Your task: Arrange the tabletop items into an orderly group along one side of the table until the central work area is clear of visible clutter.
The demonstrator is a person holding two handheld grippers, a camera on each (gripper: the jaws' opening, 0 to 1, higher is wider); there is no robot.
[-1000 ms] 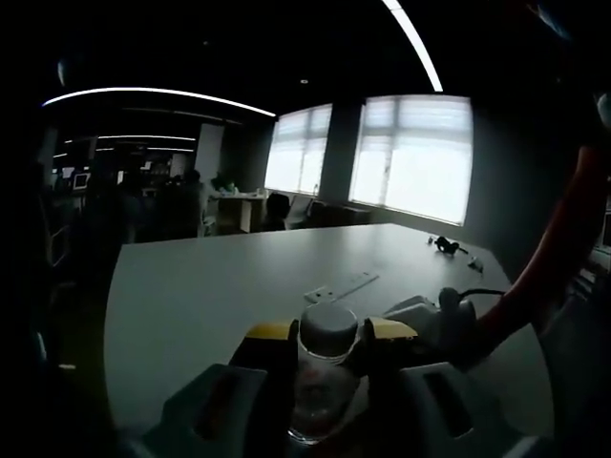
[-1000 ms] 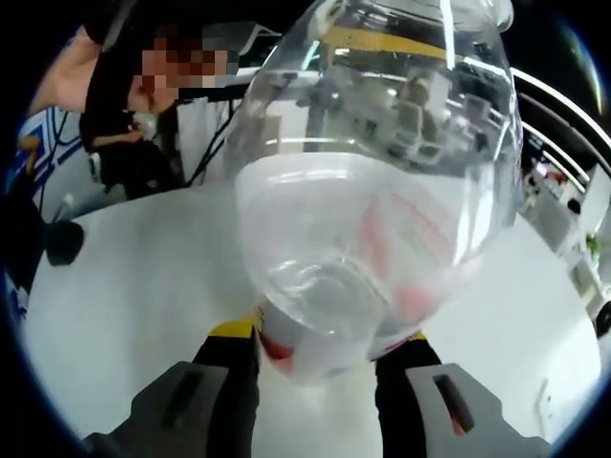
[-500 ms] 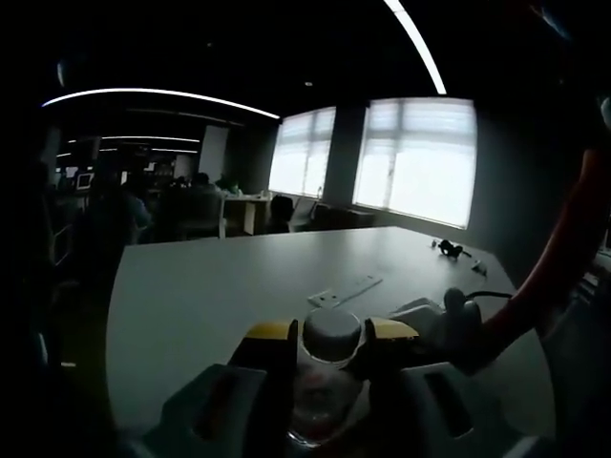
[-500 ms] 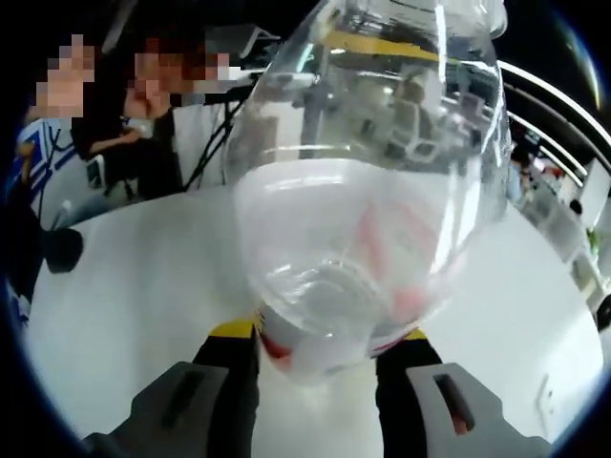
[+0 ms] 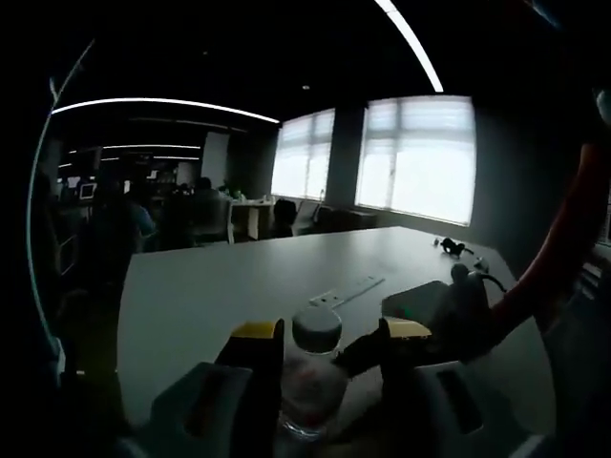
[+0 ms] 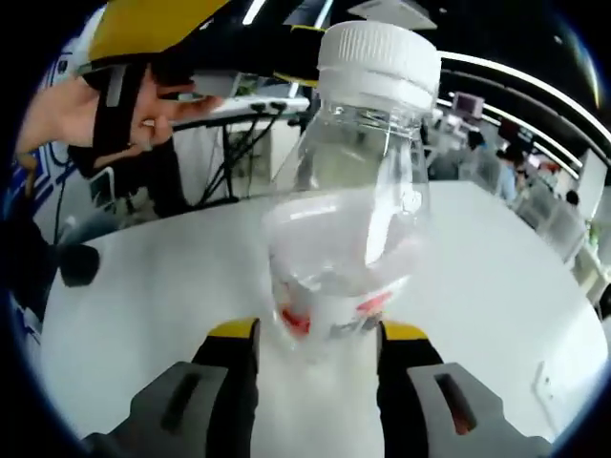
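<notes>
**Bottle held upright over the white table**

Your right gripper (image 6: 318, 343) has its yellow-tipped jaws closed on the base of a clear plastic bottle (image 6: 348, 219), white cap (image 6: 379, 62) up, water sloshing inside. Seen from your left gripper (image 5: 329, 348), the same bottle (image 5: 310, 382) sits between spread jaws that stand apart from its cap (image 5: 317, 330); that gripper grasps nothing. Beyond, on the table (image 5: 229, 281), lie a white power strip (image 5: 346, 290) and, farther off, a small dark object (image 5: 451, 247).
</notes>
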